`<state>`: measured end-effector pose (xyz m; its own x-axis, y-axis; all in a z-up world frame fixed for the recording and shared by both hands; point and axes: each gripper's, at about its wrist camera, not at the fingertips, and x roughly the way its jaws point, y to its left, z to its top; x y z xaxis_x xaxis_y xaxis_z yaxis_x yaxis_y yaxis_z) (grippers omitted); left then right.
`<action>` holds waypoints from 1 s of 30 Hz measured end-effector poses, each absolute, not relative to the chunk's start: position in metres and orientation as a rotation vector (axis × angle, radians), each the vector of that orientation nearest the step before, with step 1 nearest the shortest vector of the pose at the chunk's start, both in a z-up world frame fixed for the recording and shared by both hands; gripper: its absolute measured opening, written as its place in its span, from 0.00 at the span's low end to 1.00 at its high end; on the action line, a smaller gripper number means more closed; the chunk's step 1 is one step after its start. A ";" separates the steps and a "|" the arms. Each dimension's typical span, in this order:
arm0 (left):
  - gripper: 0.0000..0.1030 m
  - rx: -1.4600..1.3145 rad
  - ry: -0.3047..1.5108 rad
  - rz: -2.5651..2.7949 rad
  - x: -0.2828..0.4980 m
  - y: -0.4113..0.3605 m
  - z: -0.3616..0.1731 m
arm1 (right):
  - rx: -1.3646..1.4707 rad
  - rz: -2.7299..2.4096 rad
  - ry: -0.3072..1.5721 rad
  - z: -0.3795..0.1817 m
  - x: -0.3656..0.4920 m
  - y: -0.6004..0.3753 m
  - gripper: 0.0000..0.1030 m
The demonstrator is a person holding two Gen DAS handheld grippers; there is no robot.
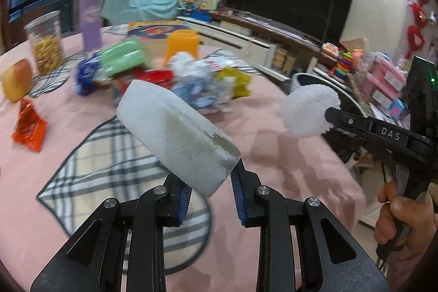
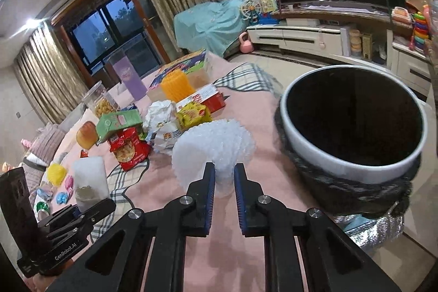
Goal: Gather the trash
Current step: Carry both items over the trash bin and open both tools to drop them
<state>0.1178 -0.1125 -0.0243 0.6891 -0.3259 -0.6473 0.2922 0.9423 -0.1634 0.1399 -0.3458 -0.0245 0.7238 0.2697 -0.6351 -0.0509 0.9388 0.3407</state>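
Observation:
My left gripper (image 1: 209, 177) is shut on a white foam block (image 1: 175, 136) with a dirty edge, held tilted above the pink tablecloth; the same foam block (image 2: 90, 179) shows at the lower left of the right wrist view. My right gripper (image 2: 222, 177) is shut on a white foam fruit net (image 2: 213, 147), lifted off the table. That fruit net (image 1: 309, 111) and the right gripper (image 1: 328, 114) appear at the right of the left wrist view. A white-rimmed bin (image 2: 353, 127) with a black liner stands just right of the table edge.
A heap of wrappers (image 1: 191, 81) and boxes lies mid-table: a green box (image 2: 117, 122), red snack bags (image 2: 128, 149), a yellow pack (image 2: 194, 114). An orange wrapper (image 1: 28, 127), an apple (image 1: 16, 84), a snack jar (image 1: 46, 43) and a purple bottle (image 1: 91, 21) stand farther left.

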 end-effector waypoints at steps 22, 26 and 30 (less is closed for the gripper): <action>0.24 0.051 0.722 -0.591 0.148 -0.242 0.004 | 0.374 -0.019 0.656 -0.001 0.120 -0.443 0.14; 0.24 0.066 0.725 -0.628 0.157 -0.264 0.007 | 0.386 -0.051 0.654 -0.002 0.121 -0.461 0.14; 0.24 0.075 0.731 -0.661 0.165 -0.283 0.010 | 0.395 -0.071 0.654 -0.002 0.125 -0.477 0.14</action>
<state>0.1648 -0.2832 0.0097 0.5527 -0.5337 -0.6401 0.5841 0.7959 -0.1593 0.1254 -0.4766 -0.0016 0.7940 0.0586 -0.6051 0.1876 0.9232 0.3355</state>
